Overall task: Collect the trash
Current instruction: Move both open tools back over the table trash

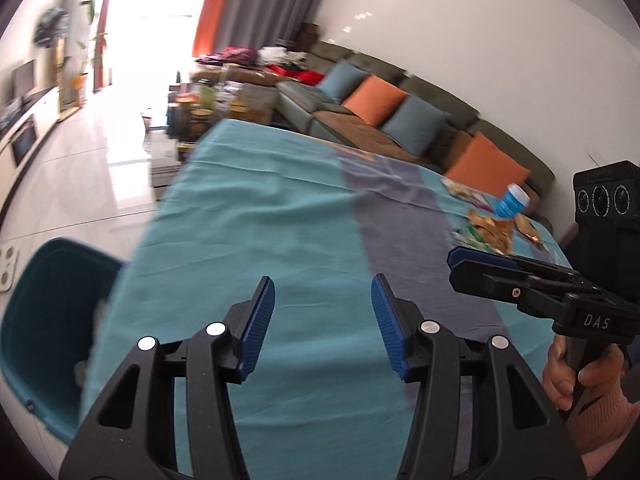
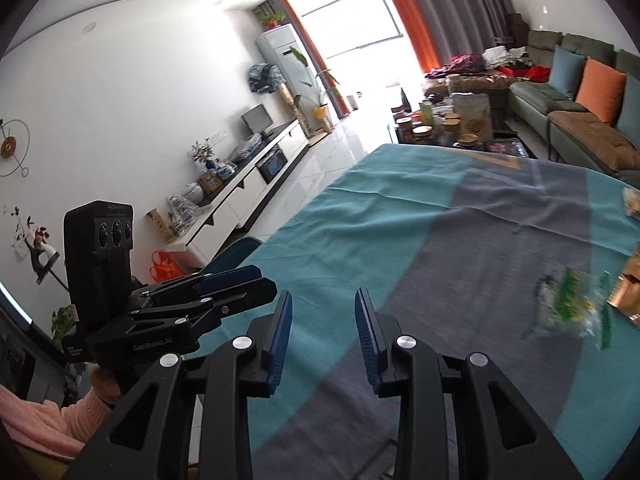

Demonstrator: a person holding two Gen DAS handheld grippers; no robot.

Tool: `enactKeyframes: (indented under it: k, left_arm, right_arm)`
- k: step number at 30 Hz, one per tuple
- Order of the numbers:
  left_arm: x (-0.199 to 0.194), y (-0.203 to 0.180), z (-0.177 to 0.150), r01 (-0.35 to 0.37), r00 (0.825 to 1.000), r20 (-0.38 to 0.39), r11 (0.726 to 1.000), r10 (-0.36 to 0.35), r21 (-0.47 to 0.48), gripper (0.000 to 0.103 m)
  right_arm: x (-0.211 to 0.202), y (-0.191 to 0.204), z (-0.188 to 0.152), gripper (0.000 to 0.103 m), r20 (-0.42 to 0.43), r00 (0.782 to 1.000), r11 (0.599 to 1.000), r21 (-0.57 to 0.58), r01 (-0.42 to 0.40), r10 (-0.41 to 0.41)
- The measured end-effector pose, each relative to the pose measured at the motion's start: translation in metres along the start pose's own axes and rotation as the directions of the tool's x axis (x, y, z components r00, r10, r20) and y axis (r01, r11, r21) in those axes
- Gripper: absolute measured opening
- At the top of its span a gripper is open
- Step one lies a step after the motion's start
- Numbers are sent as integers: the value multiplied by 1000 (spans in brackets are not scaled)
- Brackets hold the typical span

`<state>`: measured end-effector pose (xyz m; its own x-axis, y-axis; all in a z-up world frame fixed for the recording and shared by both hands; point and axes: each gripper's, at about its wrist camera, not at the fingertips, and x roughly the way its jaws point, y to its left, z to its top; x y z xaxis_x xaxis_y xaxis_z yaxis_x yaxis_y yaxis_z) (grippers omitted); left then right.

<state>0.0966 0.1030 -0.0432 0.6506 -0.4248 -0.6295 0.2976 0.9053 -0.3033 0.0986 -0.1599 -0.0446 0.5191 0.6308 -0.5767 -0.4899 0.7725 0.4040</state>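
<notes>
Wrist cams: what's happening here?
A person holds a gripper in each hand over a table with a teal and grey cloth. Both the left gripper and right gripper are open and empty. Wrappers and a blue cup lie untouched at the table's right side; a teal bin sits off its left edge.

Motion blurs the green wrapper (image 2: pixel 572 308); the frame edge cuts the orange wrapper (image 2: pixel 628 292).

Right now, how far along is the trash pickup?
Barely started, it seems. Nothing is in hand: the left gripper and right gripper are both open and empty. The teal bin's contents are blurred. The clear green wrapper, gold wrappers and blue cup remain on the tablecloth.
</notes>
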Motion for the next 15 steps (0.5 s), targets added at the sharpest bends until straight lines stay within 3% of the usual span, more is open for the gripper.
enactKeyframes:
  k: [8, 15]
  left_arm:
    - [68, -81, 20, 143, 985, -107, 986, -133, 87, 54]
    - [112, -117, 35, 176, 972, -175, 981, -159, 85, 58]
  right_arm:
    - [-63, -76, -17, 41, 86, 983, 980, 131, 150, -162]
    - [-105, -146, -24, 53, 136, 943, 929, 259, 263, -305]
